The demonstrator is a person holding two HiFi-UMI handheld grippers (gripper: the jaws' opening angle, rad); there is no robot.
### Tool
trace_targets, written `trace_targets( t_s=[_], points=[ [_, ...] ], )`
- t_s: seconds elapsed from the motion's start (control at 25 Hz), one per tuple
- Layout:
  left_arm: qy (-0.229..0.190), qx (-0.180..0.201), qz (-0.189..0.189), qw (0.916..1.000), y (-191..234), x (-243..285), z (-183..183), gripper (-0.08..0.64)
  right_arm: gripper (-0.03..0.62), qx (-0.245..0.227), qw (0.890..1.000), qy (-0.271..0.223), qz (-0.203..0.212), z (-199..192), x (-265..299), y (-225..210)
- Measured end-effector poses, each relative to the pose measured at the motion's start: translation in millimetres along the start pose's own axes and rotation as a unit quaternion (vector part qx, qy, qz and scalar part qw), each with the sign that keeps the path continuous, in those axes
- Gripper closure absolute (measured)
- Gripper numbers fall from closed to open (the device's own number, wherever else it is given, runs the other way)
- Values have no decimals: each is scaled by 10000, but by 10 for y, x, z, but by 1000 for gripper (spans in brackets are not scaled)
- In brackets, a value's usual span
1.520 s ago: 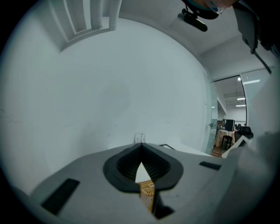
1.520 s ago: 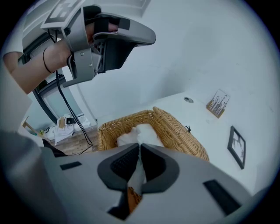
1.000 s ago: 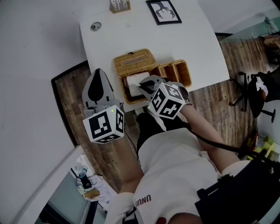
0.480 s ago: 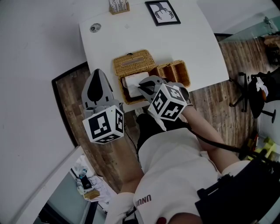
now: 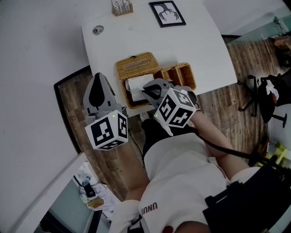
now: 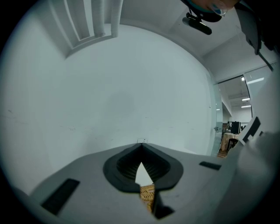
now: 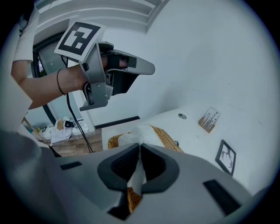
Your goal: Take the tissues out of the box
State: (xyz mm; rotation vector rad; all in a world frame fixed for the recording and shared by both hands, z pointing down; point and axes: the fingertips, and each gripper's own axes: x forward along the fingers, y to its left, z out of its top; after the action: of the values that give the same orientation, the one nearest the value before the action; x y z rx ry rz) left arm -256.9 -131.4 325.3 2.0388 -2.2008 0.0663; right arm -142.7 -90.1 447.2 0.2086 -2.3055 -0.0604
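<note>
A wicker tissue box [image 5: 123,73] stands open near the front edge of the white table [image 5: 200,41], with its lid tipped back. A white tissue [image 5: 137,84] rises out of it. My right gripper [image 5: 146,91] hangs over the box, pointing steeply down, and is shut on the tissue [image 7: 136,175], which runs up between its pads from the box [image 7: 165,141]. My left gripper [image 5: 96,78] is held off the table's left side over the floor, roughly level. Its jaws [image 6: 141,148] meet at the tips with nothing between them.
A second wicker basket with compartments [image 5: 183,75] sits right of the box. A framed picture [image 5: 167,12], a small card holder [image 5: 122,6] and a round cable port [image 5: 97,30] lie farther back. A black office chair [image 5: 266,98] stands on the wooden floor at the right.
My right gripper has risen a little with the tissue, drawing it further out of the box. The left gripper has stayed in place.
</note>
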Motion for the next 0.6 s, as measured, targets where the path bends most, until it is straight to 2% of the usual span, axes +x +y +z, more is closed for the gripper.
trace_targets(
  t_s=[0.6],
  points=[
    [-65,45,8,10000,-66,-33,51,548,567,-91,9989,-316,-341,165,-239,-137]
  ],
)
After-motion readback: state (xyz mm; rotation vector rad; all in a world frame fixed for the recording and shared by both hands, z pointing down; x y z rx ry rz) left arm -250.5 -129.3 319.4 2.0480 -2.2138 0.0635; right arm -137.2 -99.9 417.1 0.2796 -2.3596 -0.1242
